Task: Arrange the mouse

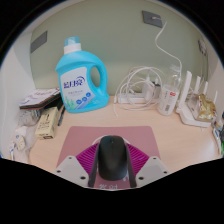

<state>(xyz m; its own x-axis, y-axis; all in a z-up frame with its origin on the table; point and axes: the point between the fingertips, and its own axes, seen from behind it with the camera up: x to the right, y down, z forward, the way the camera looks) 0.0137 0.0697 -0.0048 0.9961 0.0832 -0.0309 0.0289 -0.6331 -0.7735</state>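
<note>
The black mouse [111,156] sits at the lower centre of the frame, clamped between the fingers [111,170], apparently carried over the pink mat [75,147] for placing. Upper left, a blue detergent bottle [80,78] stands on the surface [180,140].

**Mouse on pad, between fingers**

Black mouse [111,156], glossy, rounded, dark line down its middle. Lying flat on pink mouse pad [78,142], near pad's front edge, about midway between left and right edges. Long axis pointing away toward far side of table. Sitting between gripper [111,172] fingers; contact with pads not discernible.
</note>
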